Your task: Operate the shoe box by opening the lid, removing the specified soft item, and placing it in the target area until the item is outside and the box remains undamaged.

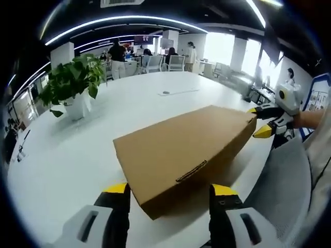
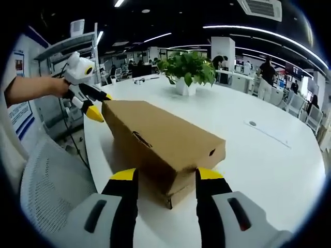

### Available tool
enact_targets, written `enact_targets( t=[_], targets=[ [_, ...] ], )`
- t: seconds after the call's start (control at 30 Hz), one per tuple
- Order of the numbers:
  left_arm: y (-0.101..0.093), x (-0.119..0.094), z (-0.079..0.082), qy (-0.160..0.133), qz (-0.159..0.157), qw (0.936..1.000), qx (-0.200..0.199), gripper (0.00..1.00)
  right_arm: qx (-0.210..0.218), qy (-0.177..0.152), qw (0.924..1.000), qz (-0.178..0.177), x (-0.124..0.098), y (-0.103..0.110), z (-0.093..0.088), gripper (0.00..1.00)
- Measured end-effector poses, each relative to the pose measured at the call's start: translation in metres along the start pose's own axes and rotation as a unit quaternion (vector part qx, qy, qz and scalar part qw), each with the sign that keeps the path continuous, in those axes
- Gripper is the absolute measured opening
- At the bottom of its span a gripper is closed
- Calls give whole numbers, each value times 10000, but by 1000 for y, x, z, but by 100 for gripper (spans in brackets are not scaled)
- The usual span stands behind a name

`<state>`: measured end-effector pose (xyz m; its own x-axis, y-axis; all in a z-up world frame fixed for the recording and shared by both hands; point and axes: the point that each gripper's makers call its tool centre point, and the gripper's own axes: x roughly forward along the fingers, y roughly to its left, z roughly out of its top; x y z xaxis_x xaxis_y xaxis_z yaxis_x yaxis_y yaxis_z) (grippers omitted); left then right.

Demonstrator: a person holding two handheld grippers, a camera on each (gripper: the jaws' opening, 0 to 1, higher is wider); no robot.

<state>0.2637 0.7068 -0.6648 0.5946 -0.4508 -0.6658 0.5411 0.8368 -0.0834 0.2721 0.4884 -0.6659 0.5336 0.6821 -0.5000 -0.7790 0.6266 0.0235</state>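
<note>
White desk [image 1: 67, 155] — lying wide and round, carrying the closed shoe box [image 1: 178, 152] near its edge, lid down. Mesh chair back [image 2: 49, 178] standing beside the desk. Potted plant [image 1: 72, 85] sitting well apart from the box. Left gripper [image 1: 168, 196] — jaws spreading wide, flanking one end of the box. Right gripper [image 2: 160, 181] — jaws spreading likewise, flanking the opposite end, gripping nothing.
</note>
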Motion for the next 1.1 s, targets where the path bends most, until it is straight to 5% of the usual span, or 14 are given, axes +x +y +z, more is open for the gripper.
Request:
enact_targets(
  t=[0.67, 1.1],
  targets=[
    [5, -11, 36, -655, -69, 9978, -75, 72, -160, -252, 9995, -31, -9, -15, 36, 39],
    [21, -13, 54, -927, 250, 9954, 74, 58, -587, -258, 9979, -116, -8, -24, 50, 38]
  ],
)
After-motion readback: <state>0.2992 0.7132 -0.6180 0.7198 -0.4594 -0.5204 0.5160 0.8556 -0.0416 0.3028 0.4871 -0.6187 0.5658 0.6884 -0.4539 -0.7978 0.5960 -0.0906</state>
